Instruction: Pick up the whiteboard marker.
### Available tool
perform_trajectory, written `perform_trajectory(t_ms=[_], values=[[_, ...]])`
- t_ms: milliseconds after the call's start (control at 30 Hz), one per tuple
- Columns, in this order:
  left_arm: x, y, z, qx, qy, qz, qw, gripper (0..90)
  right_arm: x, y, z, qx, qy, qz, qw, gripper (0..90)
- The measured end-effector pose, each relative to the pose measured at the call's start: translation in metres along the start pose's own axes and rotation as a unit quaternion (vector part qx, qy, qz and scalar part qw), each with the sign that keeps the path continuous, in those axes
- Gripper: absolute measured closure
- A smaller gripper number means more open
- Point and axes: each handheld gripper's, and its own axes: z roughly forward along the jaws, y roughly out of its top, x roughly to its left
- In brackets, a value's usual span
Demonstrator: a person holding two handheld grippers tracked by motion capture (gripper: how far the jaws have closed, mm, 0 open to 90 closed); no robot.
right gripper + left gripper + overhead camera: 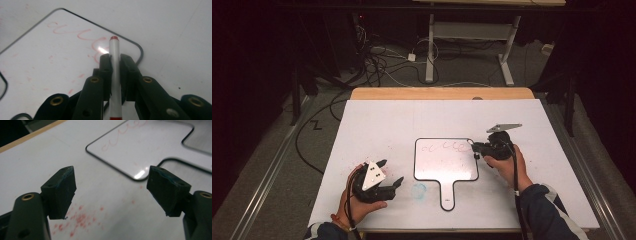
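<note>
I am looking into a dark room with cables on the floor, and my bench (377,125) is covered in white. On it lies a small handled whiteboard (446,167) carrying red scribbled loops along its top edge; I cannot read them as words. My left gripper (393,174) rests near the board's lower left, its fingers (60,192) released with nothing between them. My right gripper (115,65) is clenched on a white marker (114,75), red tip over the board's upper right corner.
</note>
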Motion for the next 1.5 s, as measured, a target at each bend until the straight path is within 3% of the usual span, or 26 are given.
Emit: perform_trajectory(t_ms=[67, 167, 267, 300, 333, 367, 500, 633, 700, 867, 933, 1033, 1233, 1300, 1400, 1500], values=[[0.0, 0.011, 0.006, -0.016, -0.017, -0.022, 0.9995, 23.7, 0.009, 0.002, -0.008, -0.035, 0.019, -0.007, 0.9992, 81.7], [-0.006, 0.026, 0.019, -0.031, -0.046, -0.04, 0.9976, 24.0, 0.017, 0.003, -0.012, -0.054, 0.03, -0.015, 0.998, 81.7], [-0.017, 0.042, 0.032, -0.043, -0.072, -0.044, 0.9955, 25.9, 0.036, 0.006, -0.019, -0.089, 0.057, -0.027, 0.994, 81.7], [-0.022, 0.047, 0.037, -0.046, -0.081, -0.044, 0.9947, 25.9, 0.036, 0.006, -0.019, -0.089, 0.057, -0.027, 0.994, 81.7], [-0.029, 0.051, 0.041, -0.05, -0.092, -0.042, 0.9936, 26.2, 0.049, 0.006, -0.022, -0.103, 0.072, -0.036, 0.9914, 81.7], [-0.036, 0.055, 0.045, -0.052, -0.101, -0.037, 0.9928, 26.2, 0.049, 0.006, -0.022, -0.103, 0.072, -0.036, 0.9914, 81.7], [-0.061, 0.068, 0.059, -0.06, -0.135, -0.032, 0.9886, 26.2, 0.082, 0.005, -0.027, -0.131, 0.101, -0.062, 0.9842, 81.7], [-0.071, 0.073, 0.068, -0.057, -0.137, -0.036, 0.9882, 26.1, 0.094, 0.004, -0.029, -0.144, 0.112, -0.068, 0.9809, 81.7], [-0.071, 0.074, 0.071, -0.065, -0.149, -0.058, 0.985, 26.1, 0.099, 0.003, -0.029, -0.147, 0.118, -0.073, 0.9794, 81.7], [-0.072, 0.075, 0.076, -0.063, -0.16, -0.074, 0.9823, 27.1, 0.106, 0.001, -0.026, -0.151, 0.134, -0.076, 0.9764, 81.7], [-0.072, 0.075, 0.076, -0.066, -0.167, -0.079, 0.9806, 29.3, 0.109, 0.0, -0.026, -0.15, 0.138, -0.08, 0.9757, 81.6], [-0.067, 0.074, 0.074, -0.072, -0.163, -0.09, 0.9799, 41.1, 0.111, 0.0, -0.026, -0.154, 0.143, -0.081, 0.9743, 81.7], [-0.065, 0.073, 0.073, -0.071, -0.162, -0.082, 0.9808, 47.5, 0.112, -0.001, -0.027, -0.159, 0.14, -0.086, 0.9736, 81.7], [-0.062, 0.071, 0.074, -0.071, -0.171, -0.087, 0.9788, 53.0, 0.113, -0.001, -0.029, -0.162, 0.138, -0.088, 0.9732, 81.6], [-0.061, 0.07, 0.075, -0.07, -0.176, -0.083, 0.9784, 59.8, 0.113, -0.002, -0.032, -0.168, 0.138, -0.089, 0.972, 81.6], [-0.062, 0.071, 0.075, -0.064, -0.174, -0.07, 0.9802, 68.7, 0.115, -0.003, -0.033, -0.169, 0.141, -0.093, 0.9709, 81.5]])
